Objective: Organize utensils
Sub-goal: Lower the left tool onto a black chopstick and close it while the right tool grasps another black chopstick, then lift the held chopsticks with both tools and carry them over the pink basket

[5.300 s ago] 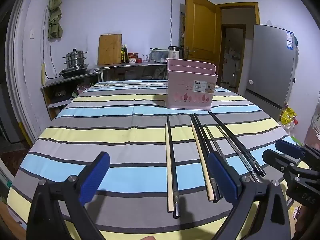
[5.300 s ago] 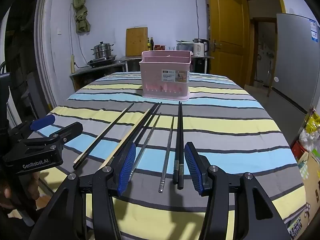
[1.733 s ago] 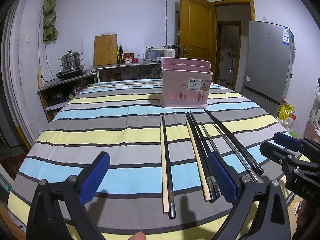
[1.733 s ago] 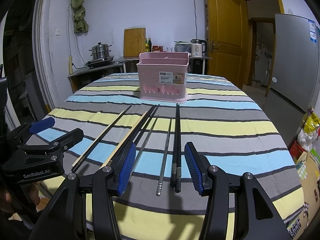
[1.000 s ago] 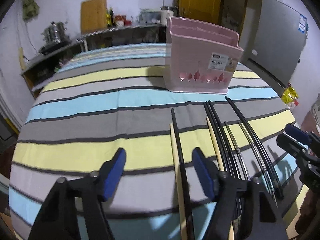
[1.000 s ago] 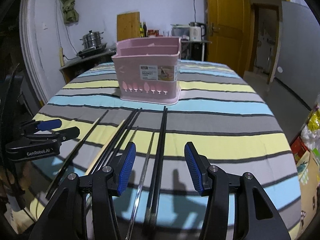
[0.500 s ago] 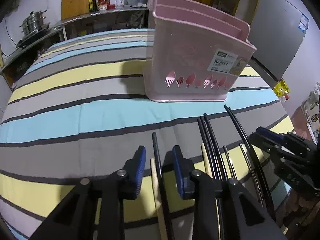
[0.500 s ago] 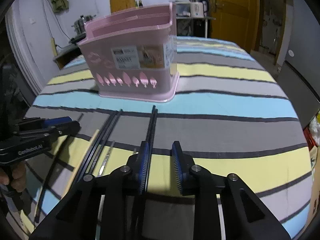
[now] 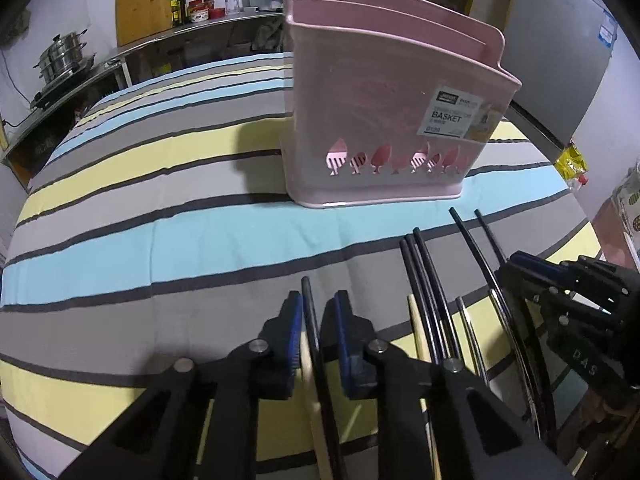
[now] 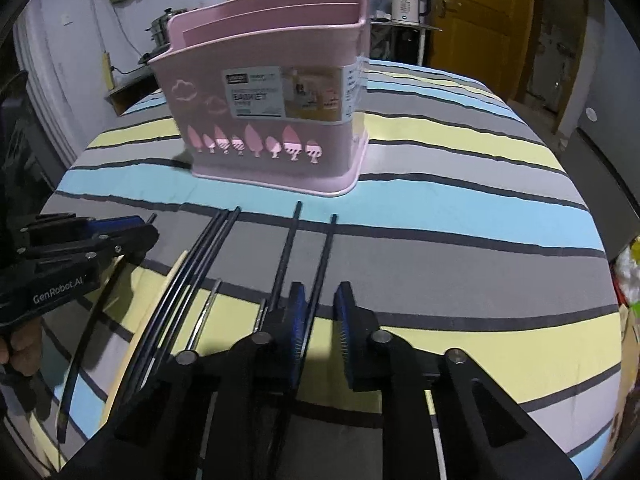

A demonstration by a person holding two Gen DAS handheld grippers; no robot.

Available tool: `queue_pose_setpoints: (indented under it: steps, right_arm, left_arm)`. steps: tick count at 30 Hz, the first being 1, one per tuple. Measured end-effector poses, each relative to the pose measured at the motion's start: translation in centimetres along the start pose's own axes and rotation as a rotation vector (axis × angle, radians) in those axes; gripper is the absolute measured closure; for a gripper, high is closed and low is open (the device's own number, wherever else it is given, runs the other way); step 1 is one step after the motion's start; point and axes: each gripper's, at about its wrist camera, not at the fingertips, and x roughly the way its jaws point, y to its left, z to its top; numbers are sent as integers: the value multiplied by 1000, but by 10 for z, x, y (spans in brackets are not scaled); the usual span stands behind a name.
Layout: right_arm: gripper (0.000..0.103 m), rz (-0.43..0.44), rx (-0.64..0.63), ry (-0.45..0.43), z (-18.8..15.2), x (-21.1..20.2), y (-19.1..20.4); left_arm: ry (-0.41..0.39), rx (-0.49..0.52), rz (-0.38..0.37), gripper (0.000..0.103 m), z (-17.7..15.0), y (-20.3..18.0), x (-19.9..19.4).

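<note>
The pink basket (image 9: 384, 120) stands upright on the striped counter (image 9: 160, 240), and the chopsticks lie in a row just in front of it with their tips toward it, so each can be lifted and tipped straight in

The left gripper (image 9: 316, 324) comes down steeply over the pair farthest left of the basket: a black chopstick (image 9: 307, 300) and a pale wooden chopstick (image 9: 306, 356) run between its blue fingers (image 9: 294, 332), which are closing, narrow gaps showing on both sides

The right gripper (image 10: 320, 312) does the same at the other end of the row; its fingers are closing around 1 black stick (image 10: 326, 248), while the neighbouring black stick (image 10: 289, 240) passes just outside the left pad. Whether the pads press yet I cannot tell

Hidden: the near ends of the chopsticks vanish under the gripper bodies, the basket's compartments cannot be seen into, and the middle bundle of dark sticks (image 10: 200, 256) is too crowded to count. Only fingertips of a hand (image 10: 18, 348) show
</note>
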Motion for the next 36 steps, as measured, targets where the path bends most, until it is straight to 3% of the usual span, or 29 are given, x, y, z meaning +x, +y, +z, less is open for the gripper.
queue_pose_setpoints:
  steps: [3,10,17,21,27,36]
  right_arm:
    - [93,-1,13,9,3,1,-3]
    - [93,-12,5,35,11,6,0]
    - [95,-2,21,24,12,6,-1]
    - [96,17,39,16,14,2,-5]
    - [98,42,49,-32,22,-16,-8]
    - [98,58,35,-141,47,-63,-4]
  left_arm:
    - [3,-5,-17,97,4,0,3]
    - [24,7,-32,97,7,0,4]
    - [44,98,12,98,11,-13,7]
    - [42,65,-33,98,16,-10,3]
    - [-13,33,-93,99,29,-3,-25]
    - [-133,52,-122,99,56,2,-87]
